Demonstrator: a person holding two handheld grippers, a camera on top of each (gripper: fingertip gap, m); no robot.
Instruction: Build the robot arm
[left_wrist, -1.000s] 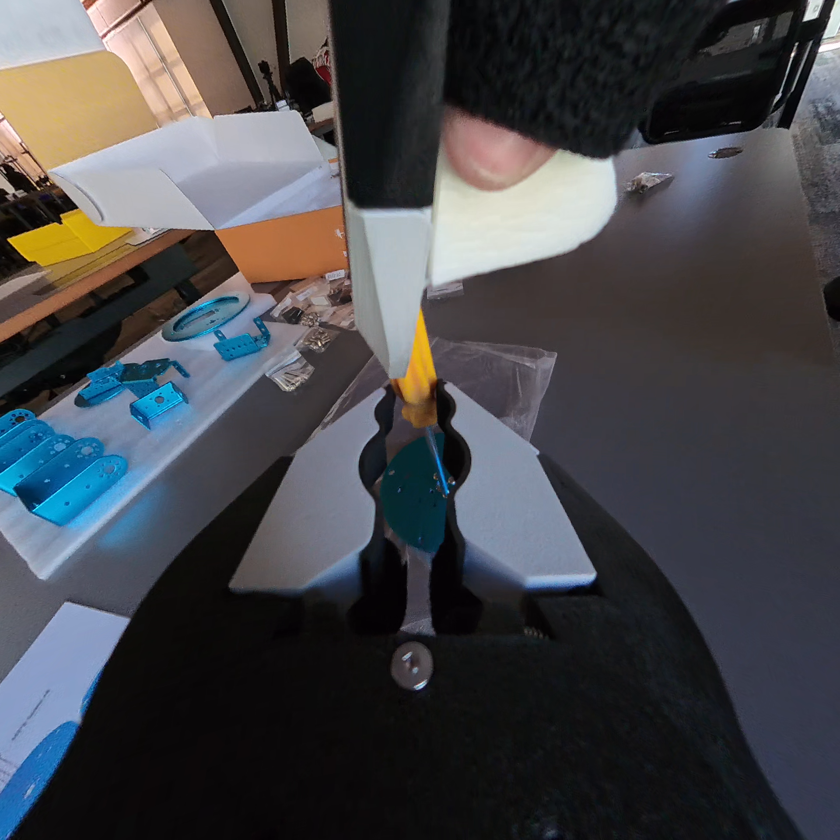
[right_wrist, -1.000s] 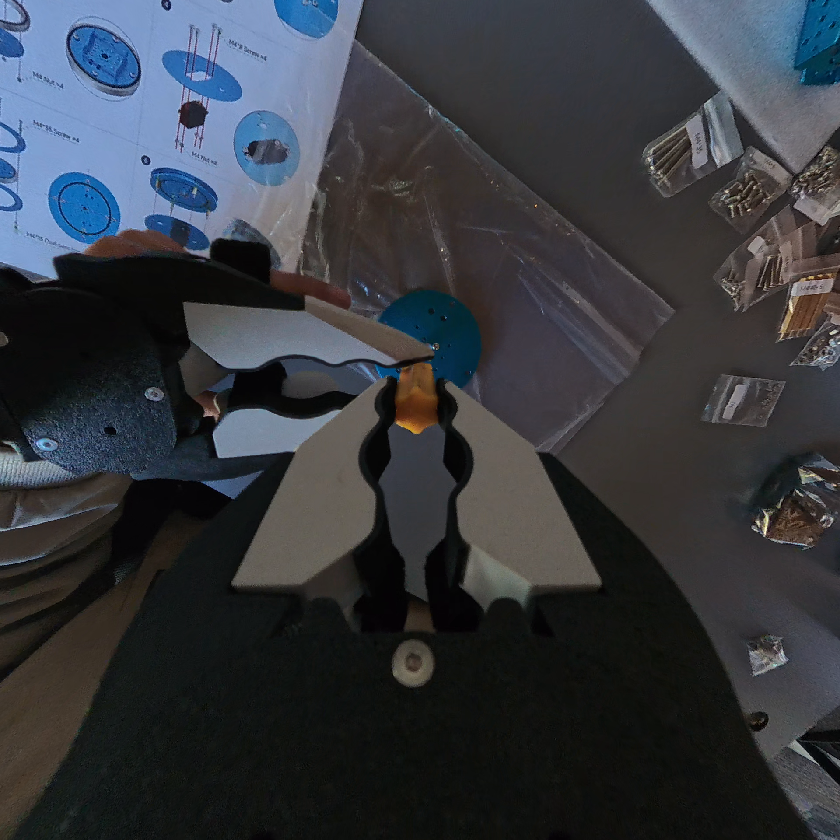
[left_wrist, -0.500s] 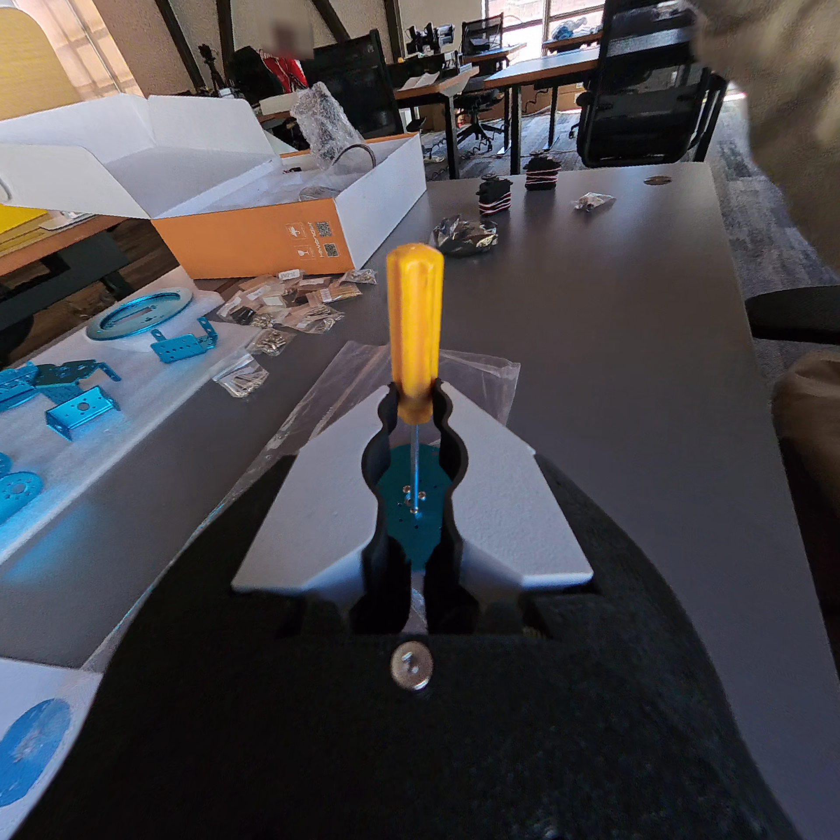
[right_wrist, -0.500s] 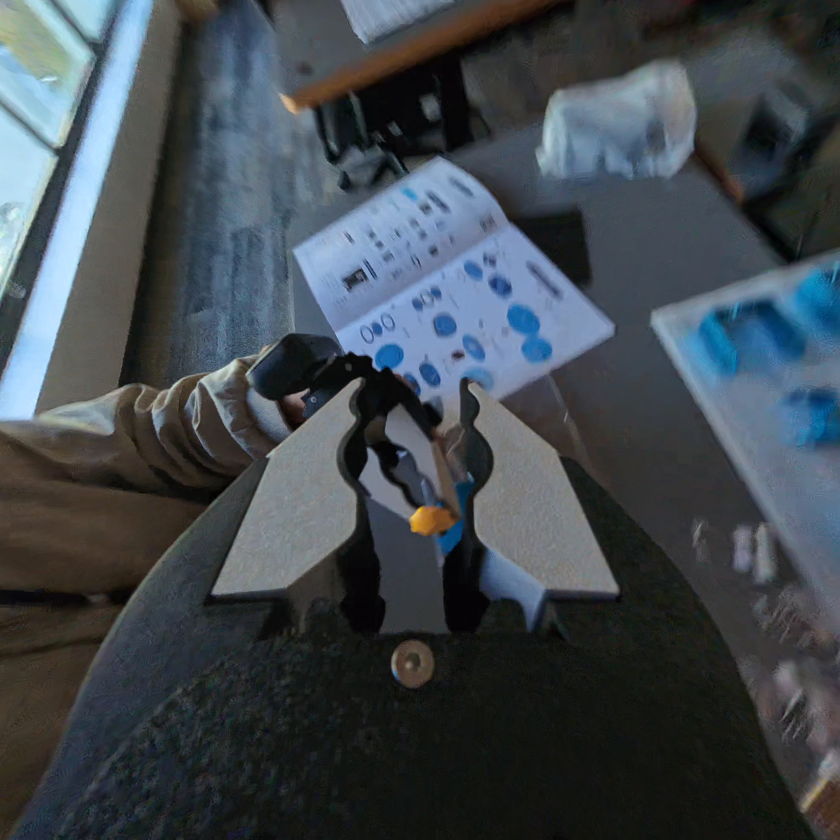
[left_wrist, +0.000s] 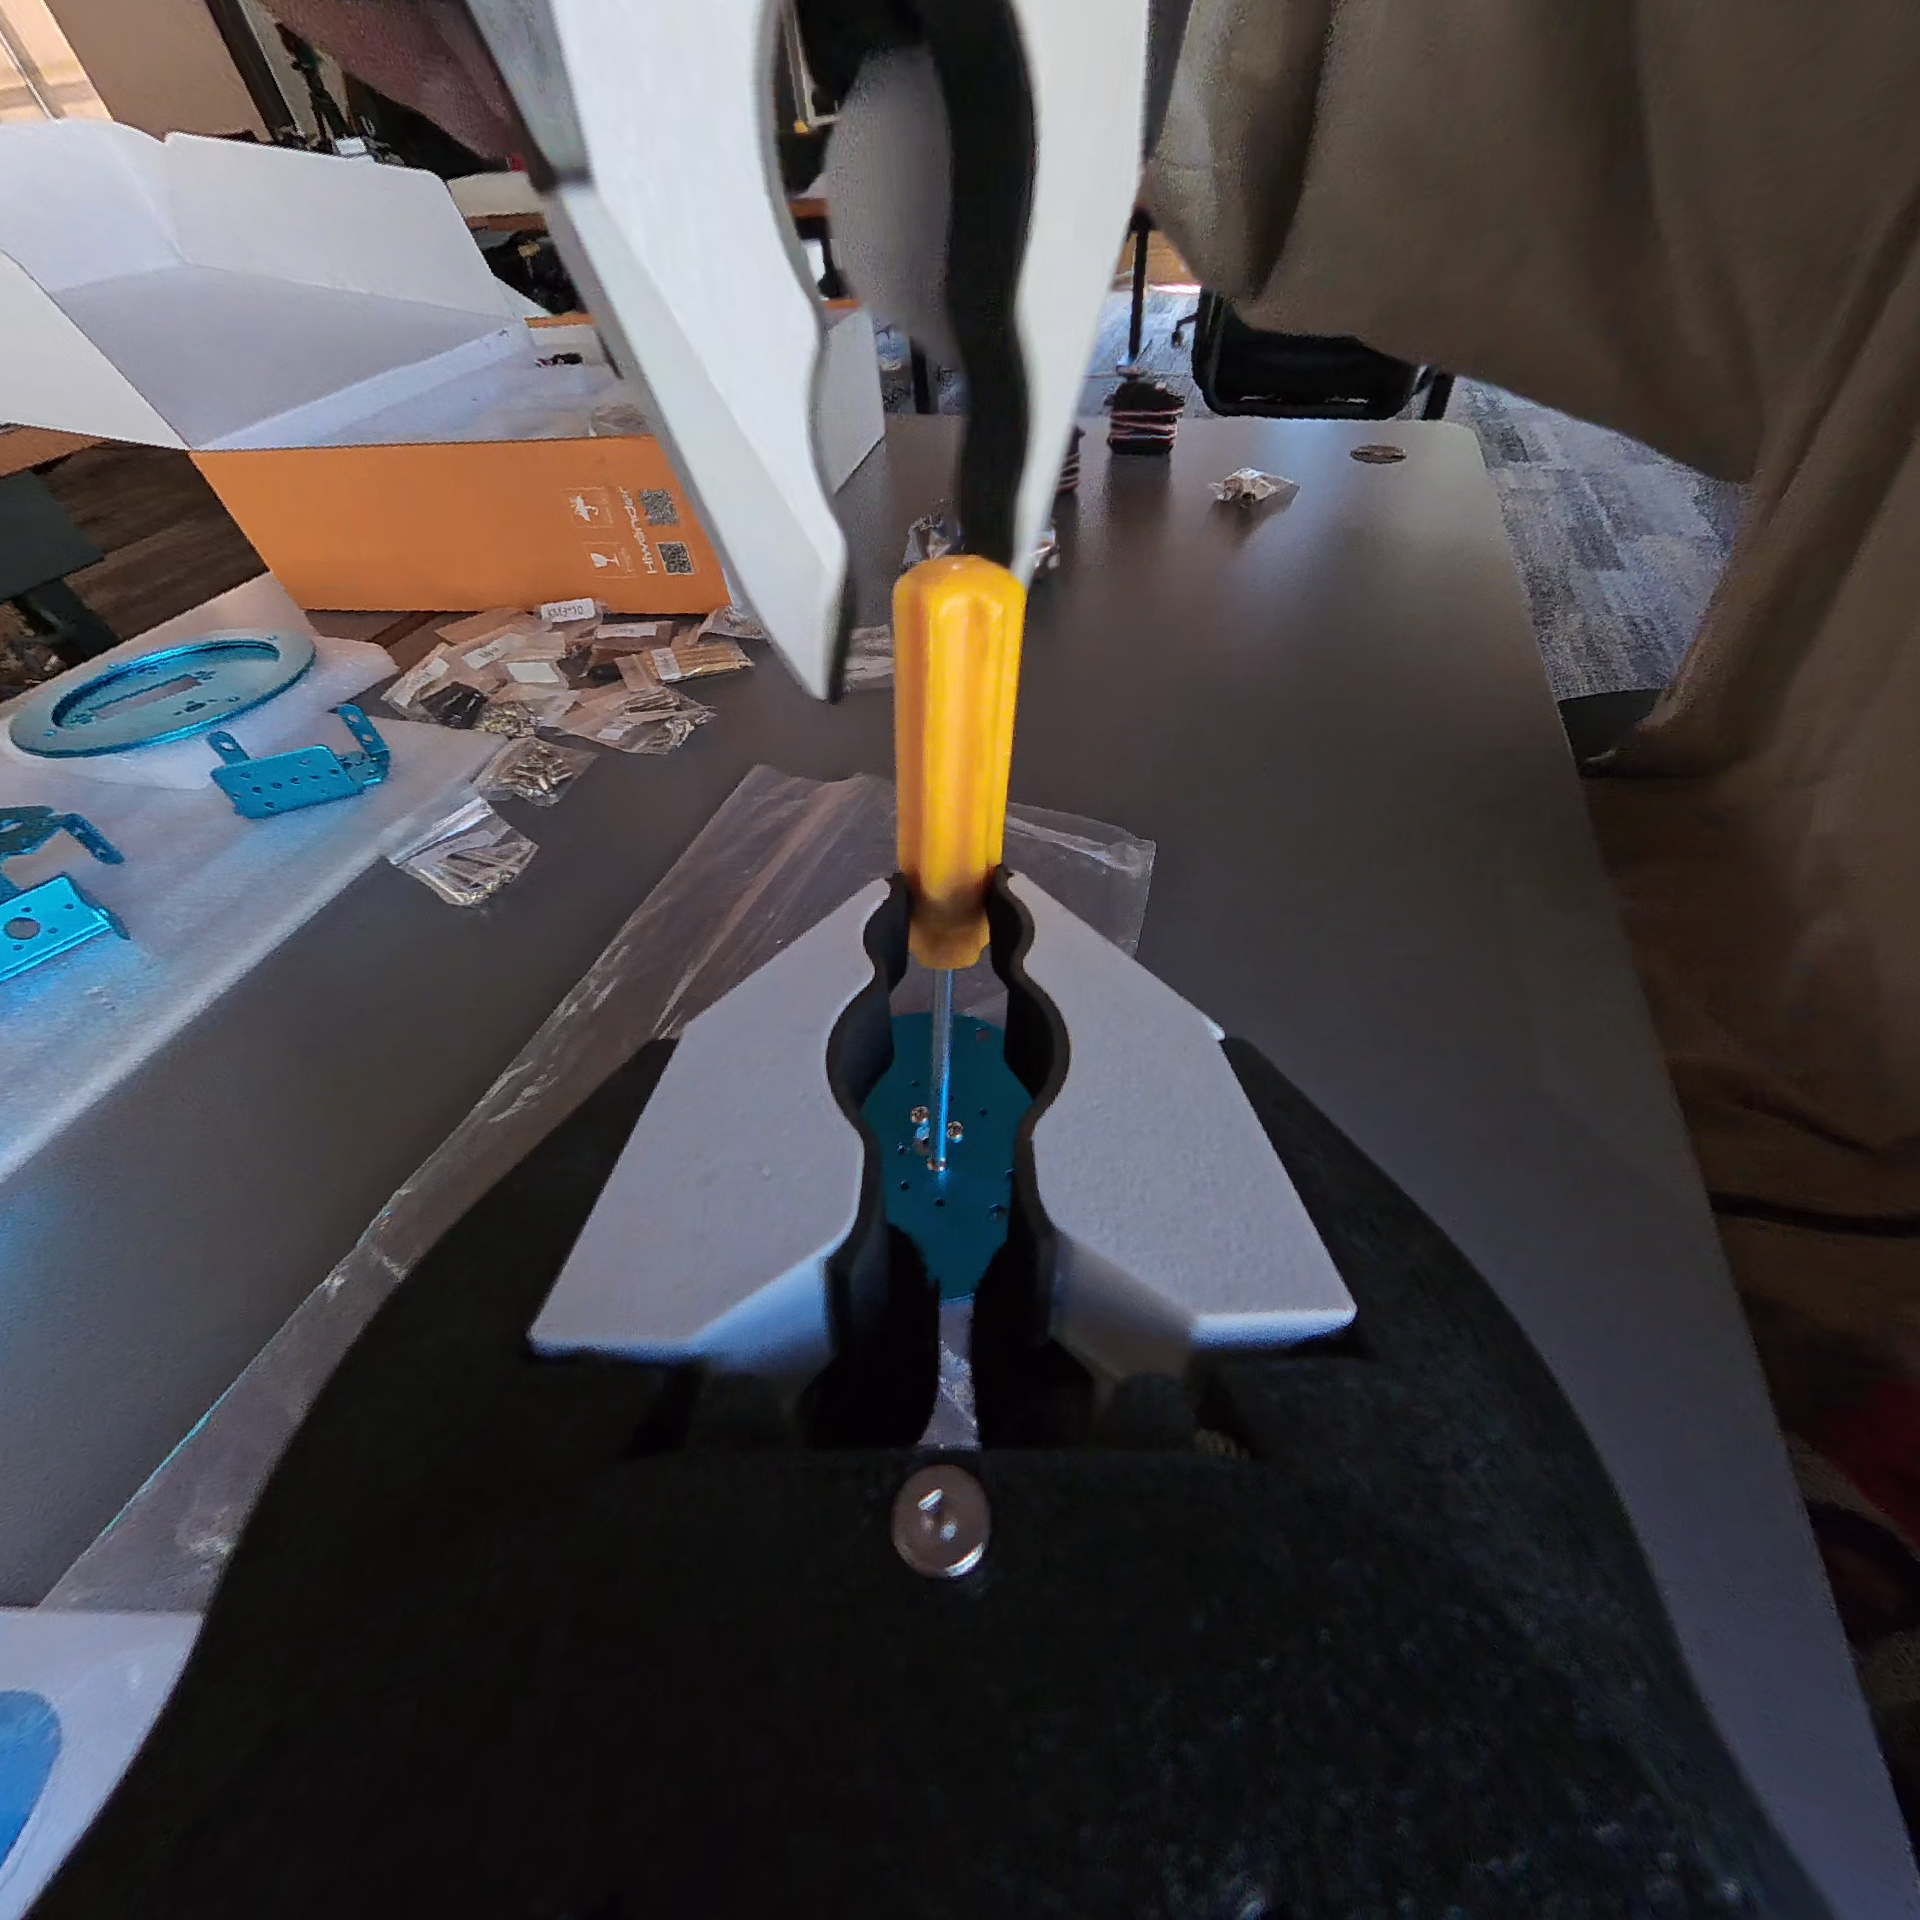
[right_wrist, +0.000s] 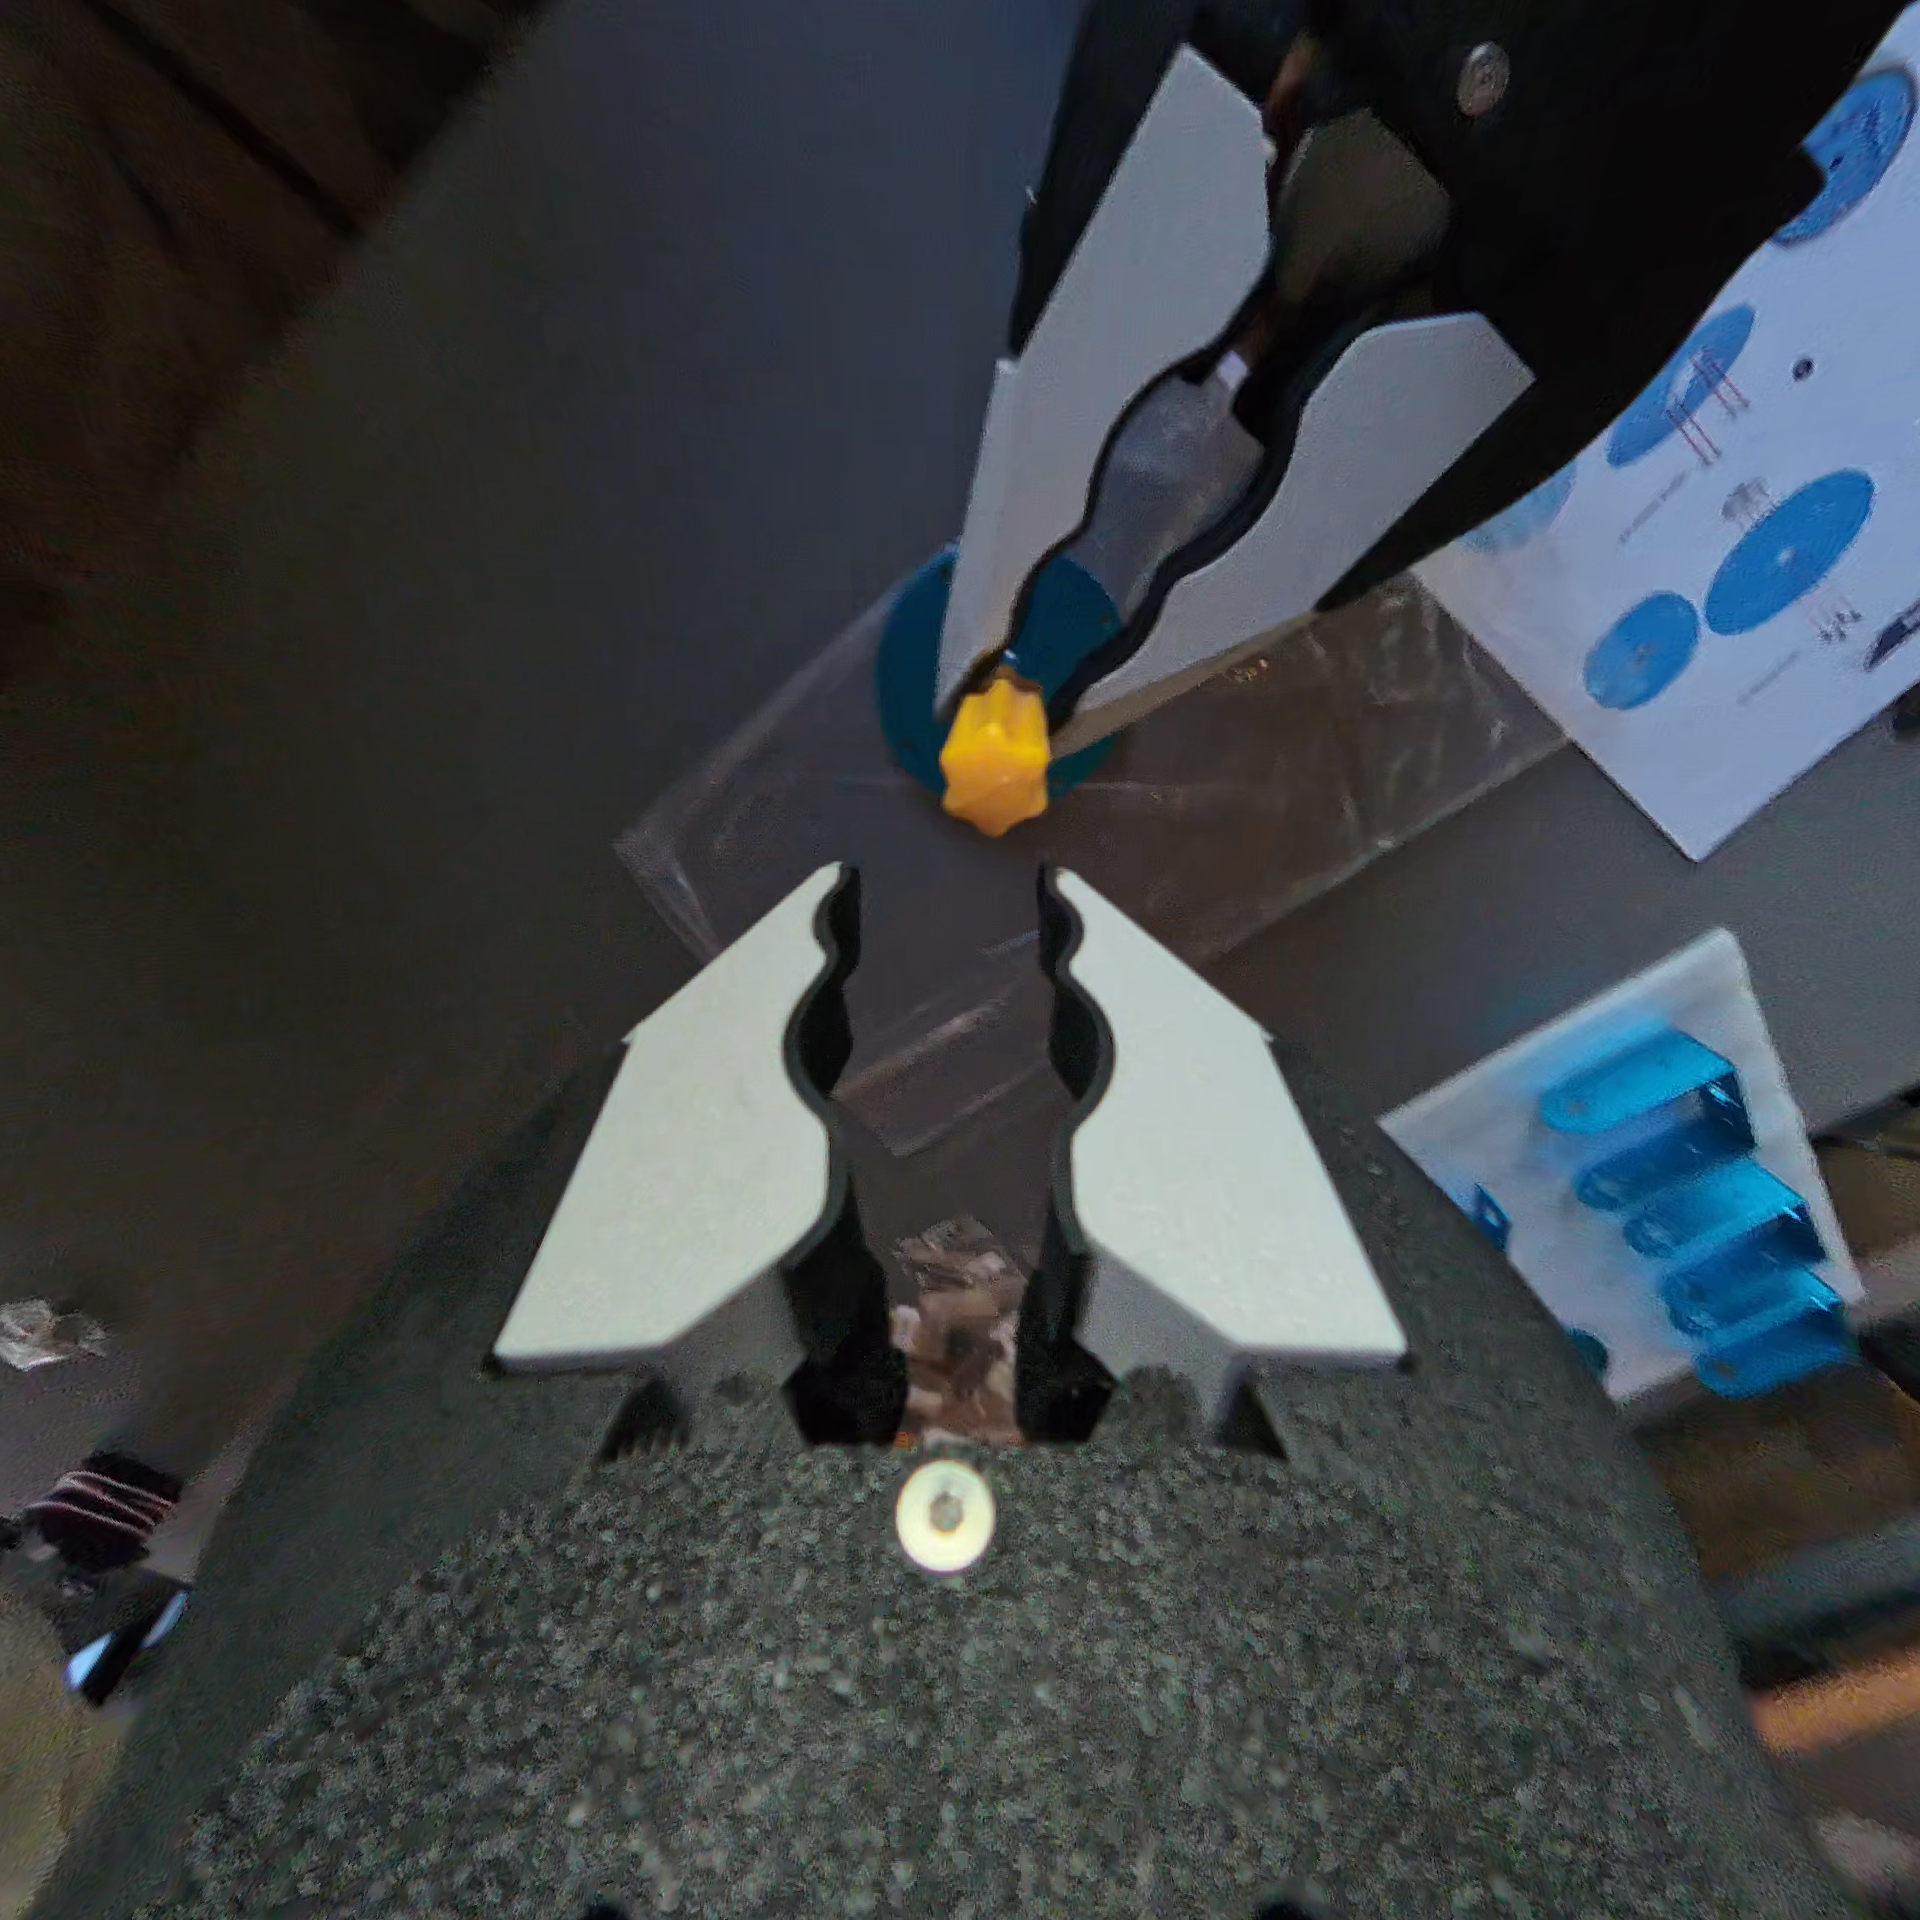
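A screwdriver with a yellow handle (left_wrist: 956, 727) stands upright, its thin metal tip resting on a screw in a blue round plate (left_wrist: 940, 1205). My left gripper (left_wrist: 948, 896) is shut on the lower end of the handle. My right gripper (right_wrist: 948, 883) is open and empty, pointing down just beside the handle's top (right_wrist: 992, 764). In the left wrist view the right gripper (left_wrist: 932, 623) hangs from above with its fingers (left_wrist: 717, 395) on either side of the handle's top. The right wrist view shows the left gripper (right_wrist: 1003, 681) over the blue plate (right_wrist: 909, 665).
The plate lies on a clear plastic bag (left_wrist: 748, 883) on a dark grey table (left_wrist: 1351, 831). Small bags of screws (left_wrist: 582, 686), an orange and white box (left_wrist: 416, 520) and blue metal brackets on white foam (right_wrist: 1704, 1226) lie left. An instruction sheet (right_wrist: 1766, 540) lies near. A person's beige sleeve (left_wrist: 1558, 260) hangs right.
My right gripper let go of the handle's top, swung away, and has come back above it, open. My left gripper has stayed shut on the screwdriver, which now stands straighter.
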